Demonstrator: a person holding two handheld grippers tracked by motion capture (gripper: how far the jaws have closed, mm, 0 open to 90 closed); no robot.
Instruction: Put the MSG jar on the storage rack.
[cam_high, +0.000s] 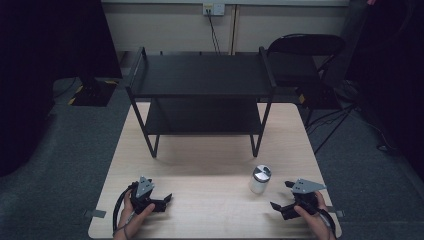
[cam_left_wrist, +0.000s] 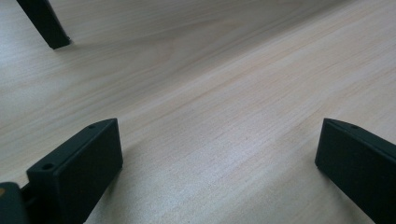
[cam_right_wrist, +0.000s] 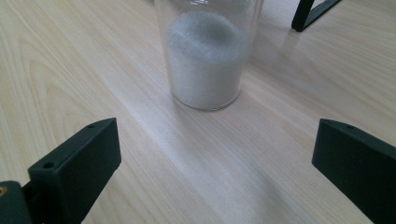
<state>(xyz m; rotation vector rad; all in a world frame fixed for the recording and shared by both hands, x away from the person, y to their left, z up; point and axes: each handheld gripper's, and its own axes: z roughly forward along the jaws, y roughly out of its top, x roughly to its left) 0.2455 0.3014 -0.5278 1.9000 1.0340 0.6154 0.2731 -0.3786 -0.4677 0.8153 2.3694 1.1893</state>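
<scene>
High view: jar (cam_high: 260, 179) with silver lid upright on table (cam_high: 210, 165), in front of black shelf rack (cam_high: 202, 95), left gripper (cam_high: 161, 200) well left of it, right gripper (cam_high: 281, 197) near its right; left gripper view: jaws spread wide, empty; right gripper view: jaws wide apart, empty, white-filled jar just ahead.

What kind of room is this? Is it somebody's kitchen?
Probably not a kitchen. It looks like a lab or test room: a bare wooden table with just a black shelf rack and one jar of white powder, dark curtains at the sides, and a folding chair behind.
</scene>
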